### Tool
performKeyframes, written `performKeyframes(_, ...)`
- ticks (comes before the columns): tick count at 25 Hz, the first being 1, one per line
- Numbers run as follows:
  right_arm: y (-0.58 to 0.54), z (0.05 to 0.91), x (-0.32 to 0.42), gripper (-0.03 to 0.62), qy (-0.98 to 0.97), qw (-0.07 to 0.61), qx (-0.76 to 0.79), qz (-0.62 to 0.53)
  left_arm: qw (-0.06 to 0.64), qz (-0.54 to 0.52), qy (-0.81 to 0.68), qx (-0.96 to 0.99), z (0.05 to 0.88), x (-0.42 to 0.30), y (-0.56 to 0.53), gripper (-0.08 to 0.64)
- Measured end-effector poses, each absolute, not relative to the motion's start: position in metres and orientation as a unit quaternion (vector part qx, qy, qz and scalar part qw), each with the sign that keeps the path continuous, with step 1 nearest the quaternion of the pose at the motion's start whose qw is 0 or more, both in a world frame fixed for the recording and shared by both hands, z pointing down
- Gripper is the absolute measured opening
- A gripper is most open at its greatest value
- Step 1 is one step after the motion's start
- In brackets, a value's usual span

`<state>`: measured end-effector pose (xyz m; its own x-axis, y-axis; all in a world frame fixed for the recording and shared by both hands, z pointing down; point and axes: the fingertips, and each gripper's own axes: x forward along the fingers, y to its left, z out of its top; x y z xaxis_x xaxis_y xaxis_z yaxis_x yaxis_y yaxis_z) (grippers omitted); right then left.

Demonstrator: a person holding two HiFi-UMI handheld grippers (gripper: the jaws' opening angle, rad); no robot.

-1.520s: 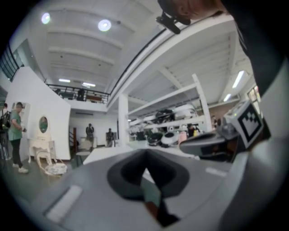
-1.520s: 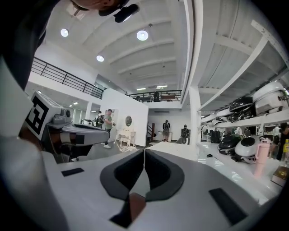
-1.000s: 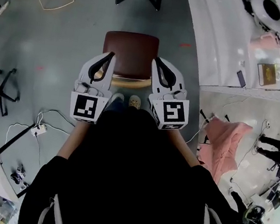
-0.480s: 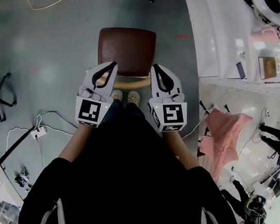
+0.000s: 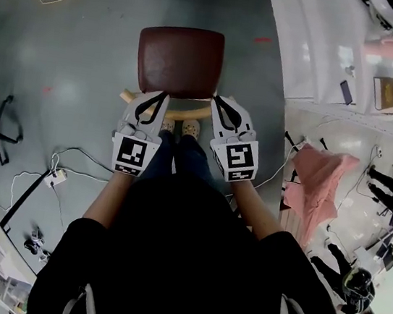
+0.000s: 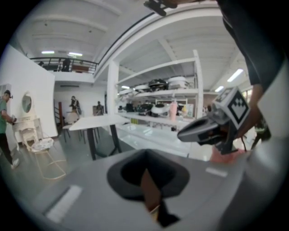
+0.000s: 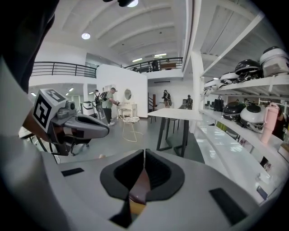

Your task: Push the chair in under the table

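Left gripper and right gripper, shut and empty, hover by the chair back; next, push it up-frame.

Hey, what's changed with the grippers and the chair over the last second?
Both grippers have come down. The left gripper and the right gripper now have their tips by the two ends of the wooden backrest of the chair. Whether they touch it is unclear. Nothing was grasped, and both stay shut. The chair stands where it was, short of the table.
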<state>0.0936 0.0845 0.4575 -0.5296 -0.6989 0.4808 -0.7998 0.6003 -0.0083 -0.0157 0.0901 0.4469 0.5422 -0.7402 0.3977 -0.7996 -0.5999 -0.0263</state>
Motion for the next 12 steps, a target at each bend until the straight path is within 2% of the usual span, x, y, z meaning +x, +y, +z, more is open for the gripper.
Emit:
performKeyframes(10,0.109,0.524,0.097,0.025,-0.859,0.304,0.386,0.144,0.119,0.255,-0.411,0.867,0.512,-0.025,0.115,0.012)
performKeyframes(12,0.117,0.540,0.097,0.025,-0.857,0.328,0.369,0.150,0.135,0.275,-0.395,0.866,0.526,-0.026,0.122,0.049)
